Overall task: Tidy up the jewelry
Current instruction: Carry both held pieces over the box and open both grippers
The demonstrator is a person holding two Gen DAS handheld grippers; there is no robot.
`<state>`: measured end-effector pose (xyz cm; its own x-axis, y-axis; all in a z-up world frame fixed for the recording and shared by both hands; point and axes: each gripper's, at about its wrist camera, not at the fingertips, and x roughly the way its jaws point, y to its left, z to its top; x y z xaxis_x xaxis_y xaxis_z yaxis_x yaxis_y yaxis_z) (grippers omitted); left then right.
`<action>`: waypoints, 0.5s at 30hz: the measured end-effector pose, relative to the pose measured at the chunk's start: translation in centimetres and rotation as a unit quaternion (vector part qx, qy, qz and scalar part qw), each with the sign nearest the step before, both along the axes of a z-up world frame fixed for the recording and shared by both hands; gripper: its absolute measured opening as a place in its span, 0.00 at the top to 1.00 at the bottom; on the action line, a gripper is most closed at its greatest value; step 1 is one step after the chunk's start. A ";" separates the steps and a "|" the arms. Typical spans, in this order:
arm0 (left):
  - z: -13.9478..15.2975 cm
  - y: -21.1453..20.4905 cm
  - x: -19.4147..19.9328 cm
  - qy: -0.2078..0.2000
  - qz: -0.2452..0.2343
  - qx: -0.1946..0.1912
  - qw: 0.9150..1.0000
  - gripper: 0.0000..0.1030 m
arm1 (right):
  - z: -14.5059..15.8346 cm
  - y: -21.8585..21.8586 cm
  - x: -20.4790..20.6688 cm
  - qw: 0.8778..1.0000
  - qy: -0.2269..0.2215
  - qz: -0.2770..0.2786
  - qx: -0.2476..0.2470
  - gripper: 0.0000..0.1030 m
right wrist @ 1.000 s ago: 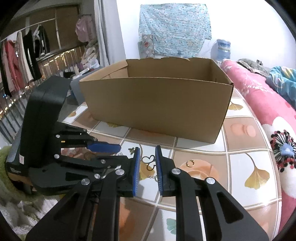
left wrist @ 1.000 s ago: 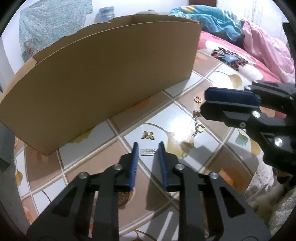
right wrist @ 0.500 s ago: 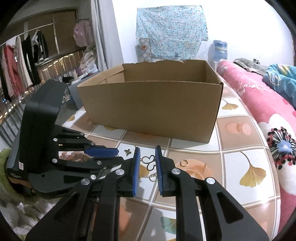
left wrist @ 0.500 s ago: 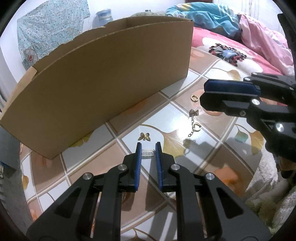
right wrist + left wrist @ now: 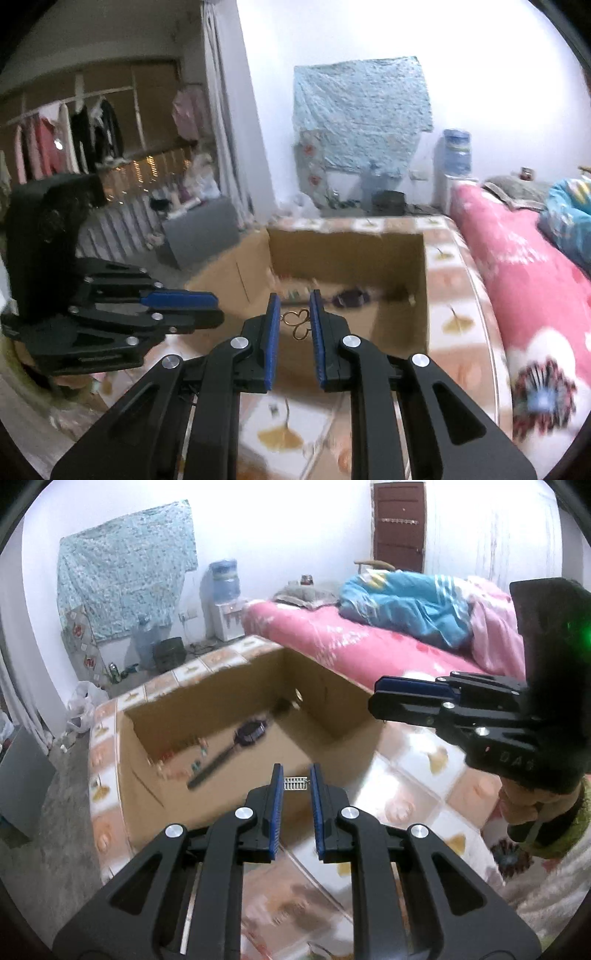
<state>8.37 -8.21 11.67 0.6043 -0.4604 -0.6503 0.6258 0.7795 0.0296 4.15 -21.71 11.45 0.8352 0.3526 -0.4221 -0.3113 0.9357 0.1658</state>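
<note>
Left claw (image 5: 294,783) pinches a small silver clasp (image 5: 294,784), right claw (image 5: 294,317) a gold looped pendant (image 5: 298,325), open brown cardboard box (image 5: 207,738) just ahead, centre frame.

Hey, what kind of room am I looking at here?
Most likely a lived-in bedroom. There's a bed with a pink sheet and a rumpled blue blanket, a water dispenser against the wall, and clothes hanging on a rail off to one side.

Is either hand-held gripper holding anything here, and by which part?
Left hand-held gripper: small silver clip, pinched across its two ends. Right hand-held gripper: gold looped pendant, pinched by the sides of its loops.
</note>
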 end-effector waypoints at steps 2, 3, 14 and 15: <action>0.0 -0.1 2.3 0.015 0.002 -0.001 1.000 0.87 | 0.6 -0.7 2.5 1.000 0.016 0.018 0.014 0.84; -0.3 -0.2 4.0 0.030 0.005 -0.002 1.000 0.87 | 0.6 -1.0 4.0 0.999 0.033 0.032 0.024 0.84; -5.8 0.4 14.2 0.142 0.064 0.047 0.987 0.86 | -4.4 -0.4 16.9 0.970 0.218 0.088 0.056 0.84; -5.9 0.5 14.3 0.145 0.066 0.046 0.986 0.85 | -4.8 -0.4 17.5 0.968 0.228 0.087 0.061 0.84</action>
